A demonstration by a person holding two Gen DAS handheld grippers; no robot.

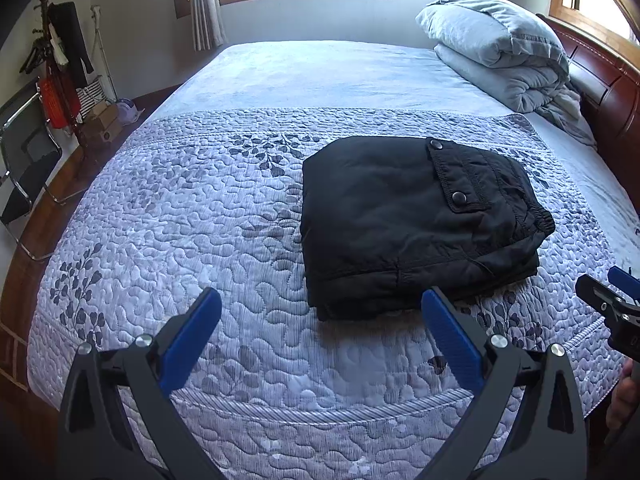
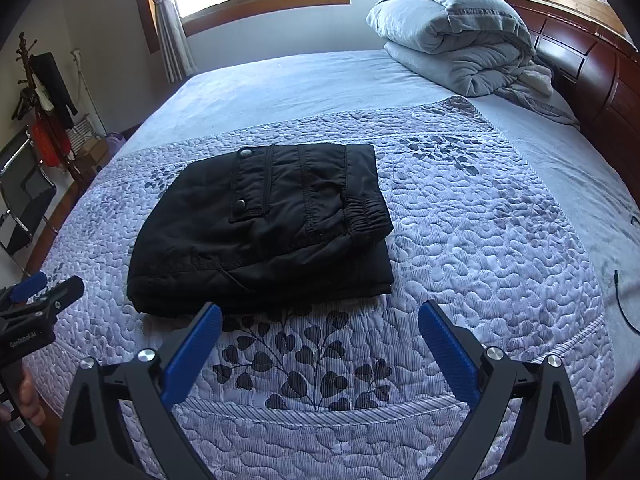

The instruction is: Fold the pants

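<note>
Black pants (image 1: 412, 220) lie folded into a compact stack on the quilted bedspread (image 1: 180, 220), pocket flap with two snaps facing up. My left gripper (image 1: 320, 300) hovers open just in front of the stack, holding nothing, its right finger near the stack's front edge. In the right wrist view the same pants (image 2: 260, 232) lie left of centre. My right gripper (image 2: 320, 312) is open and empty in front of their right corner. Each gripper shows at the edge of the other view: the right gripper (image 1: 612, 296) and the left gripper (image 2: 40, 296).
A folded grey duvet (image 1: 496, 52) lies by the dark wooden headboard (image 1: 608, 92). A coat rack with clothes (image 1: 60, 60) and a metal chair (image 1: 24, 168) stand left of the bed. A black cable (image 2: 620, 300) rests on the bed's right side.
</note>
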